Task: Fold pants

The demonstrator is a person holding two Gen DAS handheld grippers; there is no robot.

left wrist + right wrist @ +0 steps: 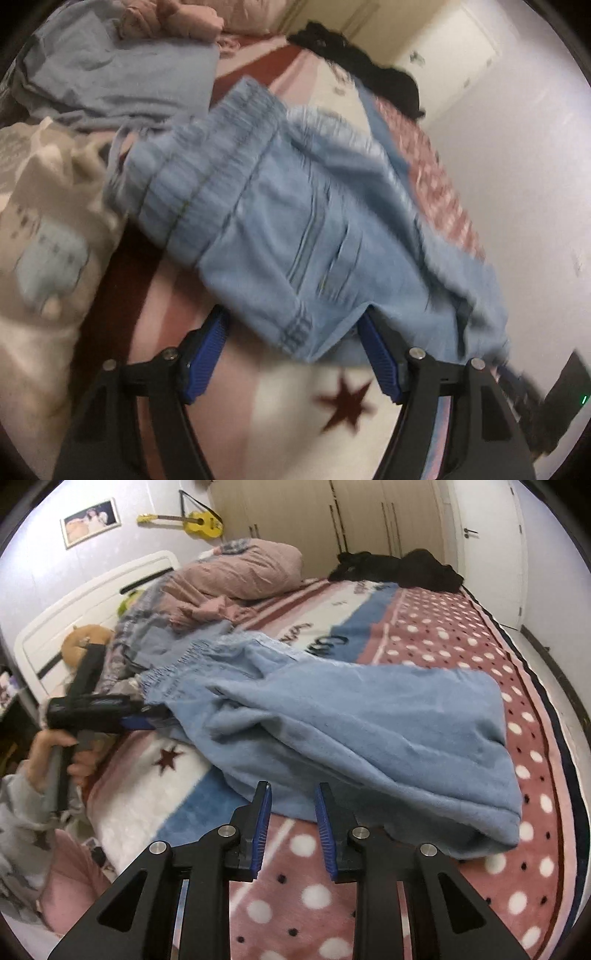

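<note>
Light blue denim pants [362, 723] lie in a bunched heap across the patterned bed blanket [461, 635]. The elastic waistband [207, 173] is at the left end, the legs folded toward the right. My left gripper [291, 321] is open, its blue pads either side of the pants' lower edge near the waist, with cloth draped over the tips. It also shows in the right wrist view [147, 716], tips hidden under the cloth. My right gripper [291, 797] is open and empty, just in front of the near edge of the pants.
A pink pillow [251, 568] and crumpled bedding lie at the head of the bed. A black garment [402, 568] lies at the far edge. A grey-blue cloth [122, 74] and a cream blanket [40, 221] lie left of the pants. Wardrobes and a door stand behind.
</note>
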